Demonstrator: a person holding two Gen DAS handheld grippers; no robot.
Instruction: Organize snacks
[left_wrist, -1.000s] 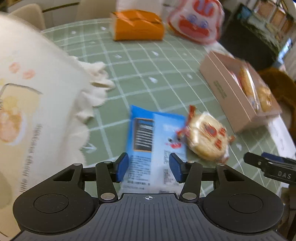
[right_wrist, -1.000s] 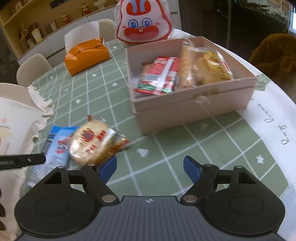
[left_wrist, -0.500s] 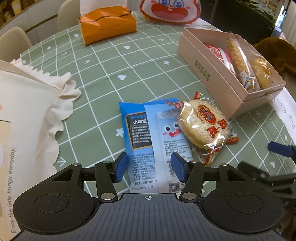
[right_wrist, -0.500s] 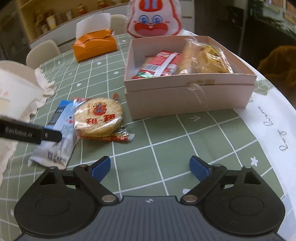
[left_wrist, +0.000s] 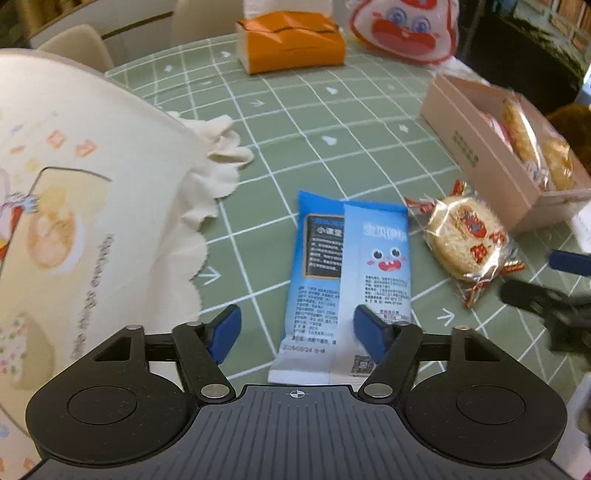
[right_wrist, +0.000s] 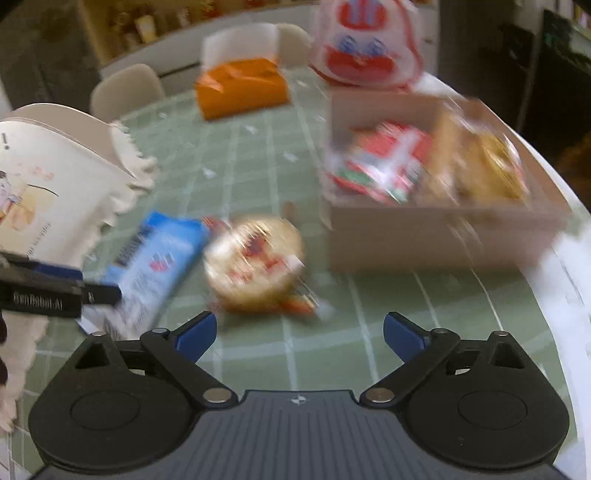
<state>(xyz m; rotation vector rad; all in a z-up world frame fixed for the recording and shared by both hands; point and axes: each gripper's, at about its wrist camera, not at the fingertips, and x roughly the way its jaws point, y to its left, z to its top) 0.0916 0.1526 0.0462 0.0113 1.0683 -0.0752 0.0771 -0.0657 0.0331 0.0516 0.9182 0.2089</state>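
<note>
A blue snack packet (left_wrist: 347, 273) lies flat on the green checked tablecloth. Right of it lies a round rice cracker (left_wrist: 467, 238) in a clear wrapper with red ends. My left gripper (left_wrist: 297, 330) hovers over the packet's near end, its jaws opening, pads not pressing anything. The pink box (left_wrist: 476, 158) at the right holds several wrapped snacks. In the blurred right wrist view my right gripper (right_wrist: 299, 332) is open wide and empty, just short of the cracker (right_wrist: 255, 264), with the packet (right_wrist: 155, 266) to its left and the box (right_wrist: 436, 236) behind.
A cream printed cloth bag (left_wrist: 74, 221) fills the left side. An orange tissue box (left_wrist: 291, 40) and a red-and-white rabbit bag (left_wrist: 404, 27) stand at the back. The table's white rim (right_wrist: 565, 295) curves close on the right. Chairs stand beyond the table.
Both grippers' jaws have spread wider. The left gripper has swung about and now sits over the near end of the blue packet. The right view has rolled and blurred.
</note>
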